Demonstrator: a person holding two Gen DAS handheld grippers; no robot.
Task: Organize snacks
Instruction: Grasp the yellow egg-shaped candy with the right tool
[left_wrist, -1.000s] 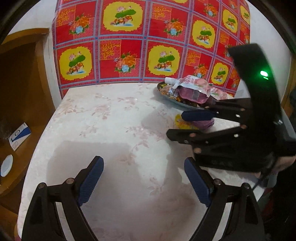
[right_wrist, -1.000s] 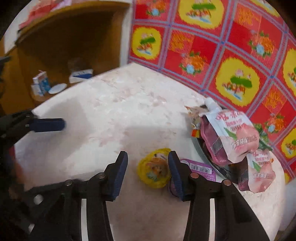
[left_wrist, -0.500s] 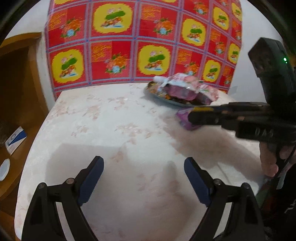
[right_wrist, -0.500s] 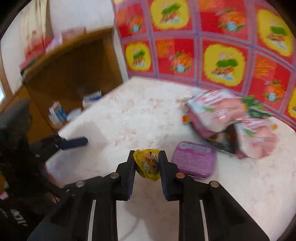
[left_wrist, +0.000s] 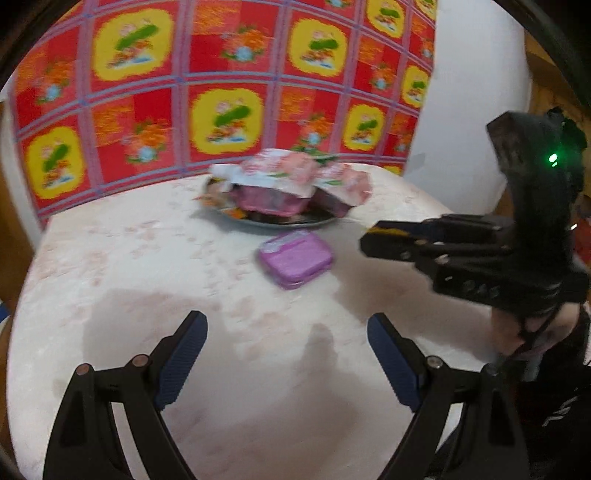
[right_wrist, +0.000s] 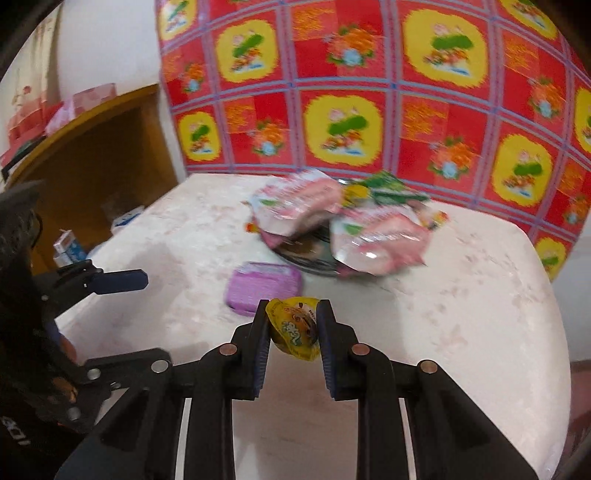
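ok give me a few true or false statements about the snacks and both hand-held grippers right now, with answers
1. The right hand-held gripper is shut on the yellow jelly cup. True.
2. The left hand-held gripper holds the purple tin. False: it is open and empty.
3. The purple tin lies on the table beside the metal plate. True.
4. The plate is bare. False: pink pouches are piled on it.
5. The jelly cup rests on the table. False: it is held above it.
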